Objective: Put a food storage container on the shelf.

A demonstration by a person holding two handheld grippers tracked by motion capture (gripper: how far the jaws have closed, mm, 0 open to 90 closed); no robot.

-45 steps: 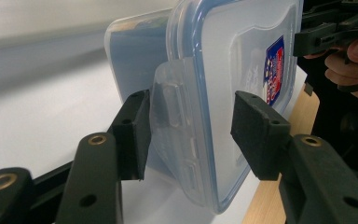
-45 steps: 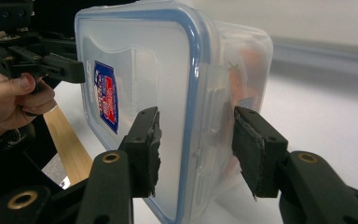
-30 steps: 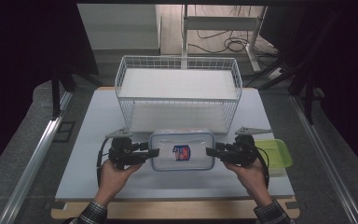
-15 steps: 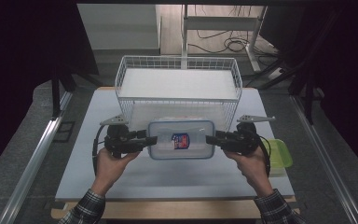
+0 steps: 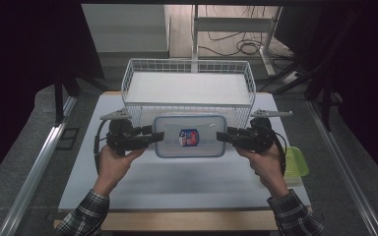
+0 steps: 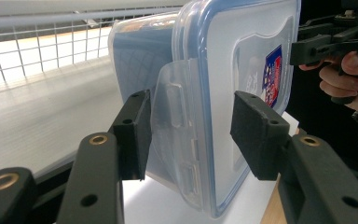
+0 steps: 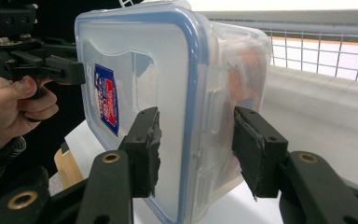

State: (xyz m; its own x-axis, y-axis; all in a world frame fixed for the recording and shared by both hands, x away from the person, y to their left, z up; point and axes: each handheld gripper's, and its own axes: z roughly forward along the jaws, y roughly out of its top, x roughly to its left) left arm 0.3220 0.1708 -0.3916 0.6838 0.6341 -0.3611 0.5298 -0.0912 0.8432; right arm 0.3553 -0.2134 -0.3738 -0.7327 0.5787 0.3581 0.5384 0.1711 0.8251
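Observation:
A clear plastic container (image 5: 202, 143) with a blue-rimmed lid and a small label hangs in the air just in front of the white wire basket (image 5: 128, 83). My left gripper (image 5: 153, 137) is shut on its left end and my right gripper (image 5: 221, 136) on its right end. In the left gripper view the pads (image 6: 133, 133) clamp the container (image 6: 242, 60) over its lid clip, one on the base and one on the lid. The right gripper view has the pads (image 7: 254, 149) pressed on the other end of the container (image 7: 140, 60), with something orange inside.
The wire basket (image 6: 28, 51) stands at the back of the white table mat (image 5: 177, 182), its rim close behind the container. A green lidded box (image 5: 294, 162) lies at the mat's right edge, beside the right hand. A wooden edge runs along the table's front.
Both grippers have lifted the container off the mat and carried it back toward the basket's front wall. The grip has not changed.

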